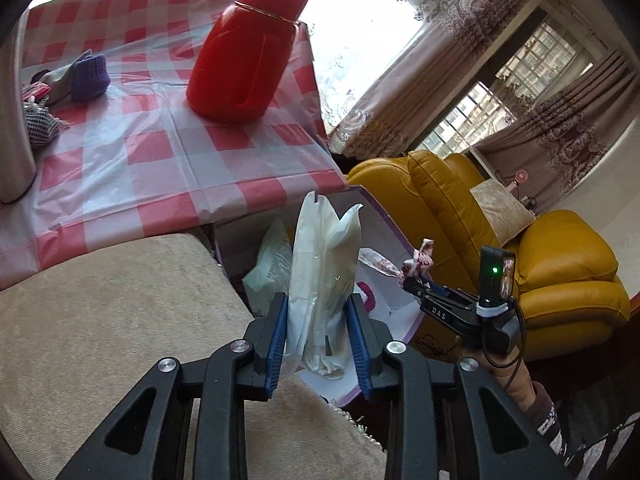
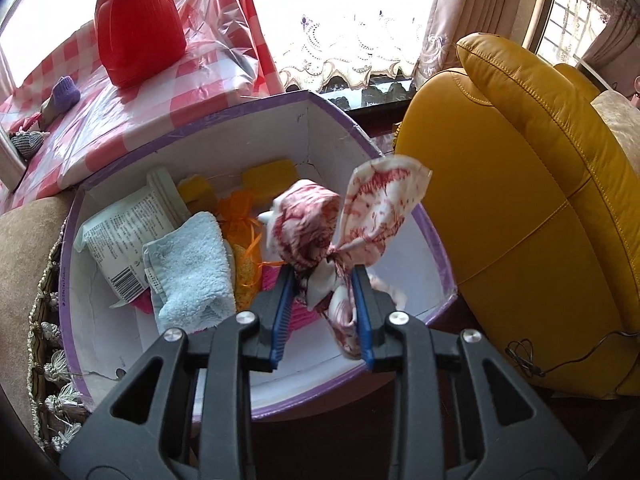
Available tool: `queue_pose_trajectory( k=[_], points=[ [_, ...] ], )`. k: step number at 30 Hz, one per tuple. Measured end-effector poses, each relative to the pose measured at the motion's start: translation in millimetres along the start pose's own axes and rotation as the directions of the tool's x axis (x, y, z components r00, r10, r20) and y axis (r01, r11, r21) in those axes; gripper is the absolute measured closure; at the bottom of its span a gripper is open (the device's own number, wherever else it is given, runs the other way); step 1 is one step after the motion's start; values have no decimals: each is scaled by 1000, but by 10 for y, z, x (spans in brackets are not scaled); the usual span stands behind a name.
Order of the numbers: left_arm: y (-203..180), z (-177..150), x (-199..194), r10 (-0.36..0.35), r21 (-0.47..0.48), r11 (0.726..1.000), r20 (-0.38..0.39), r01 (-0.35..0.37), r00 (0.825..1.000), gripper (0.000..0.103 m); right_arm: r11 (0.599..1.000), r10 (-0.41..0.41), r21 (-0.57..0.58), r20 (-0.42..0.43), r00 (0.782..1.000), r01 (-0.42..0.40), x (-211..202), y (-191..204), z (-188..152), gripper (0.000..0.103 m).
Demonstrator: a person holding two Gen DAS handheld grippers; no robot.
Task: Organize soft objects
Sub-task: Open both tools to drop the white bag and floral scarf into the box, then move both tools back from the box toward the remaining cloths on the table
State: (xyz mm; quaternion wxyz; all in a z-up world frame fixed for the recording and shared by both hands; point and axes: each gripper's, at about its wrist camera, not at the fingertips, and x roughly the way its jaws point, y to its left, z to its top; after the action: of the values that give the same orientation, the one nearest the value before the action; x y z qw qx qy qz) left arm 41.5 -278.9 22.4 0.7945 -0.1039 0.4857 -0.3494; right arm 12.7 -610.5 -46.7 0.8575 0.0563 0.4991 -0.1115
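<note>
My left hand-held gripper [image 1: 318,332] points steeply down over the seam between the beige cushion [image 1: 120,320] and the purple-rimmed box [image 2: 360,136], its blue pads [image 1: 279,340] narrowed onto a white plastic packet [image 1: 320,264]. The packet stands upright between them, long axis running up and away from the fingers, its top edge flaring toward the far wall of the box. My right hand-held gripper [image 2: 323,304] tilts down more sharply and hangs directly above the open box; in the left wrist view I see it from the side, with a hand and a dark sleeve [image 1: 536,408] below it. Its jaws are set fairly narrow around a red-and-white patterned cloth pouch [image 2: 312,228], pinching it at the gathered neck; whether the pads press firmly there I cannot tell, though the pouch does not sag out. The pouch's body rises away from the fingers and one loose flap fans out toward the yellow leather sofa [image 2: 520,220]. In the box lie a pale blue towel [image 2: 192,264], a printed white pack [image 2: 116,248] and orange mesh bags [image 2: 240,224]. Behind, on the checked surface [image 1: 140,152], stand a red jug [image 1: 248,48], a purple knitted piece [image 1: 90,76] and a houndstooth pouch [image 1: 40,128].
</note>
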Motion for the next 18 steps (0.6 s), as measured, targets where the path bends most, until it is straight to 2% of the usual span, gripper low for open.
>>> queue_pose_trajectory(
  k=[1,2,4,6,8,14,18],
  points=[
    [-25,-12,23,-7,11,1000,-15,7,1000,64,1000,-4,0,-3,1000,4,2,3,4,54],
    [-46,-19,39,-9,19,1000,-26,10,1000,53,1000,-6,0,-3,1000,6,0,11,9,45],
    [-23,-30,26,-20,18,1000,-32,21,999,44,1000,0,-8,8,1000,0,-24,60,27,44],
    [37,-17,-34,-42,-6,999,-22,42,999,44,999,24,-25,16,1000,-24,-60,179,59,44],
    [146,6,-124,-31,-34,999,2,31,1000,44,995,83,-65,18,996,-82,-91,395,114,44],
    [476,81,-407,59,-89,995,76,-52,995,44,960,191,-210,-7,982,-188,31,1279,347,44],
    [666,104,-603,150,-102,985,123,-138,981,44,952,223,-203,-52,973,-229,272,1667,511,44]
  ],
)
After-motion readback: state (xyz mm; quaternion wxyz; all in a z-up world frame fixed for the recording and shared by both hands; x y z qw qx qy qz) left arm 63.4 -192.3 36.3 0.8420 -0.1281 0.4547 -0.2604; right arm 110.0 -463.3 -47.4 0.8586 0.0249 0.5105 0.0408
